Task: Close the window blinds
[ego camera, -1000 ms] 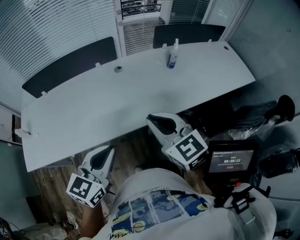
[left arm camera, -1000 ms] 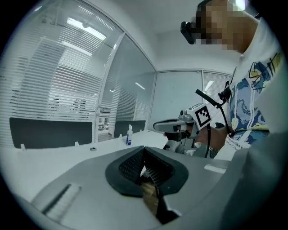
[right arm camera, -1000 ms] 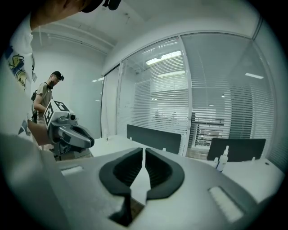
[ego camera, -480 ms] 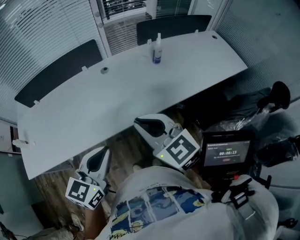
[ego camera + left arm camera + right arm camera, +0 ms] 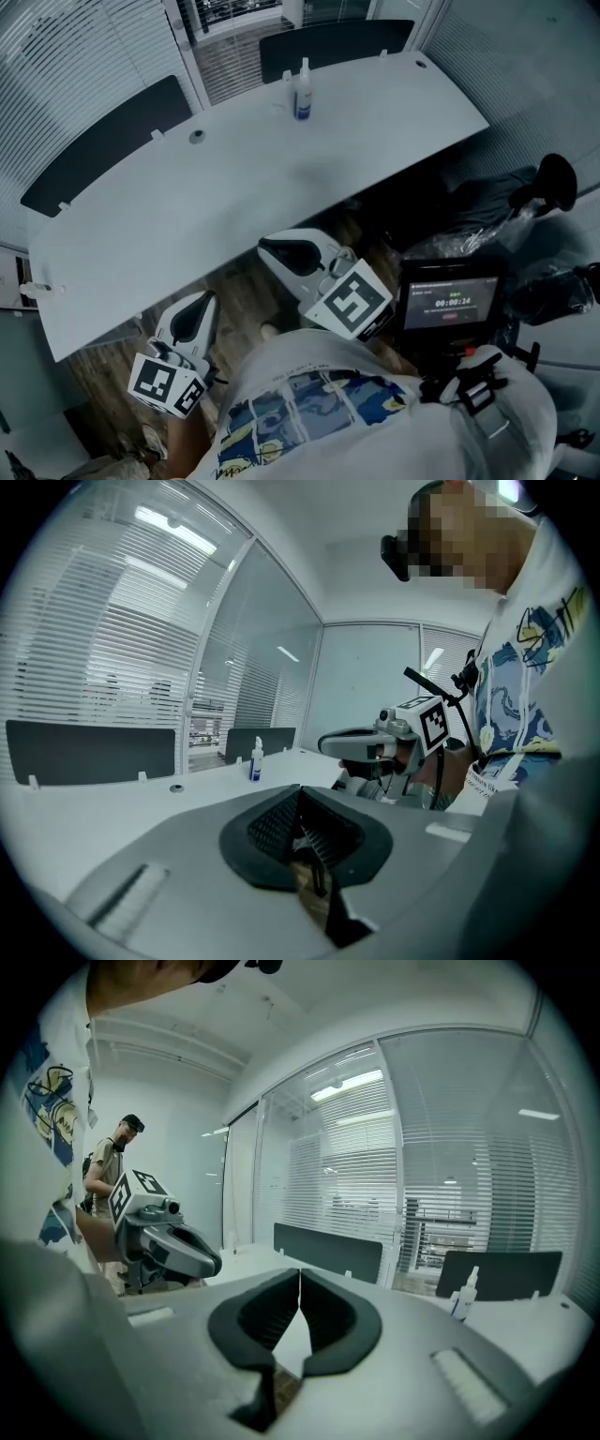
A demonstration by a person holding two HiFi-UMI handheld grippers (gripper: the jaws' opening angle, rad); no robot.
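Slatted window blinds cover the glass walls behind the white desk; they also show as blinds and blinds, slats partly open. My left gripper is held low in front of the desk's near edge, far from the blinds, jaws together on nothing; its tip points over the desk. My right gripper is beside it, under the desk edge. Its jaws have just closed, with nothing between them. Each gripper sees the other: right gripper, left gripper.
A small white bottle stands at the desk's far side. Dark partition panels line the back edge. A screen device and black bags lie at my right. Another person stands behind.
The desk and blinds have slid up and left in the head view. Both grippers have drifted slightly left along the desk's near edge. Neither has taken hold of anything.
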